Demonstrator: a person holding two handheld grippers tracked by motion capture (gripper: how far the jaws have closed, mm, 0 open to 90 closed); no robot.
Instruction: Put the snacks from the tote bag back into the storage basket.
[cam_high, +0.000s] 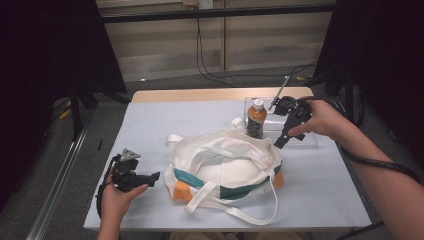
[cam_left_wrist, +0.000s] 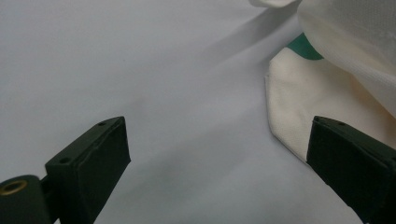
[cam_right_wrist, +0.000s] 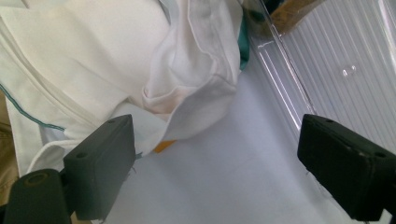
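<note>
While both jaws gape wide and empty, the left gripper (cam_high: 152, 176) waits at the tote bag's (cam_high: 225, 167) nine o'clock; the right gripper (cam_high: 281, 141), at two o'clock, could topple the orange bottle (cam_high: 256, 118) beside it.

A tote bag (cam_high: 225, 167) is lying at the middle of the tabletop (cam_high: 150, 125), its straps trailing toward the near edge. Behind it to the right a bottle (cam_high: 256, 118) is standing in a clear tray (cam_high: 305, 137). The left gripper (cam_high: 150, 177) is sitting just left of the bag — the right gripper (cam_high: 281, 141) is hanging between bag and tray.
</note>
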